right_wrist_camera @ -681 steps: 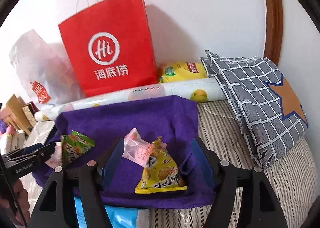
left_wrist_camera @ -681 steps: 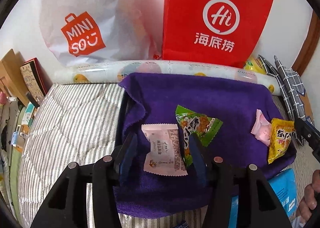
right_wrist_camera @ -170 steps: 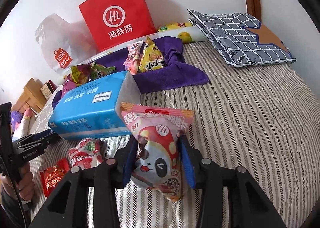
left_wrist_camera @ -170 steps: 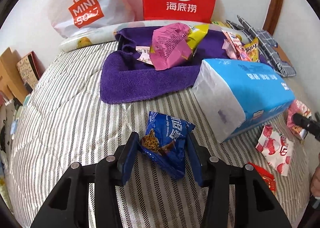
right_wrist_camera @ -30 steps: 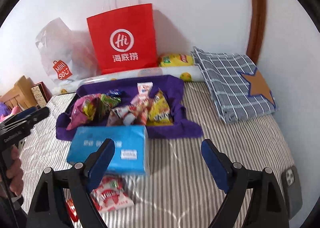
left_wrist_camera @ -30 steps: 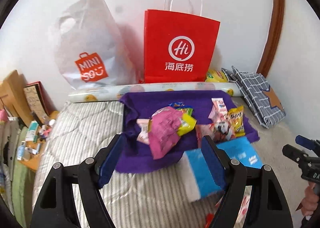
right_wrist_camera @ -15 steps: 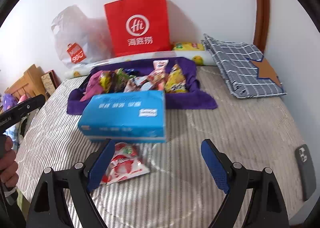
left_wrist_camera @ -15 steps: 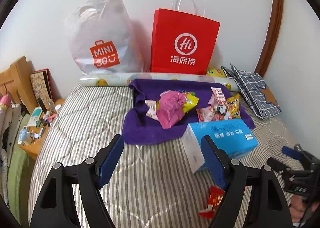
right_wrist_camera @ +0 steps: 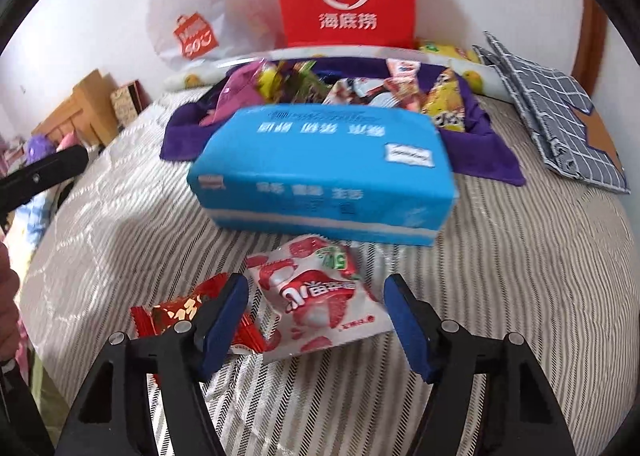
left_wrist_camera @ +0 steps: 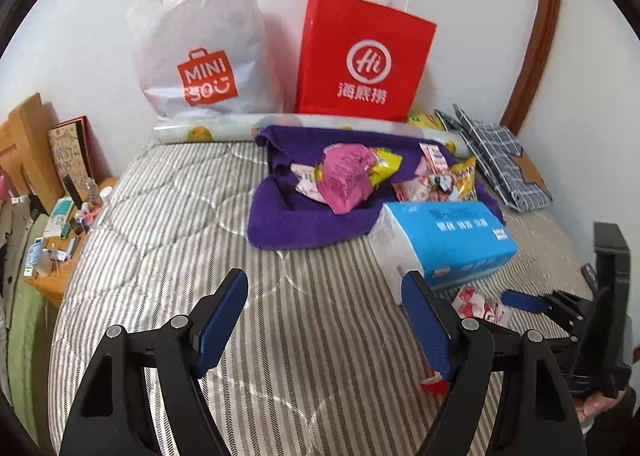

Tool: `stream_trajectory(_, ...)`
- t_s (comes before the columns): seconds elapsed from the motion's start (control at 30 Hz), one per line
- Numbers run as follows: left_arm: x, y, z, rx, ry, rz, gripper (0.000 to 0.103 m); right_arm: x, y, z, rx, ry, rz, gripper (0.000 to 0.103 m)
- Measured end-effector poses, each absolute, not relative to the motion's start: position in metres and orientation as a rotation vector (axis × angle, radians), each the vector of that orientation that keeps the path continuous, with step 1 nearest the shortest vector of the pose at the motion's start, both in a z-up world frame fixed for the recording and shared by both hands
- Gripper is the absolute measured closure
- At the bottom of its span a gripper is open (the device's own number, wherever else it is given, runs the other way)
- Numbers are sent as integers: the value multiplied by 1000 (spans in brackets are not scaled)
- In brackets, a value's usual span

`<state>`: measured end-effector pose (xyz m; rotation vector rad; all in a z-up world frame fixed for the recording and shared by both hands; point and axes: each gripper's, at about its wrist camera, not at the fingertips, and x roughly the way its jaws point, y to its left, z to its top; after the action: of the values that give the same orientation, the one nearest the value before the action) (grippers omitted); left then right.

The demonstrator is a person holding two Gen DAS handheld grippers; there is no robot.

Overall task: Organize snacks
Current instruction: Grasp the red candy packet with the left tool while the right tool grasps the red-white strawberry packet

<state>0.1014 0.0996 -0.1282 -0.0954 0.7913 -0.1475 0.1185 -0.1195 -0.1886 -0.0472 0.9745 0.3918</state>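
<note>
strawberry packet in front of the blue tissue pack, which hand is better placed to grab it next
Right. The right gripper has just been closing, and the strawberry packet lies between its open fingers. The left gripper hangs open over bare striped bedding.

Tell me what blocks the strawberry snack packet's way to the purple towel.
The blue tissue pack lies on the bed directly between the strawberry packet and the purple towel. Nothing separates the open right gripper from the packet.
</note>
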Motion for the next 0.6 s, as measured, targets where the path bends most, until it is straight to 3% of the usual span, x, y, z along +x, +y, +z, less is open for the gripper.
stream_trajectory(0.27,106,94,-141,-101,838,-183,24,122,-112,-203,-118,969,376,34)
stream_trajectory(0.3,107,92,-143,-102,845,-185,24,122,-110,-202,-131,960,376,35)
stream_trajectory(0.37,107,88,-146,-99,857,-194,24,119,-110,-201,-131,957,401,47)
stream_trajectory(0.6,108,74,-159,-65,898,-211,24,109,-127,-194,-70,937,408,54)
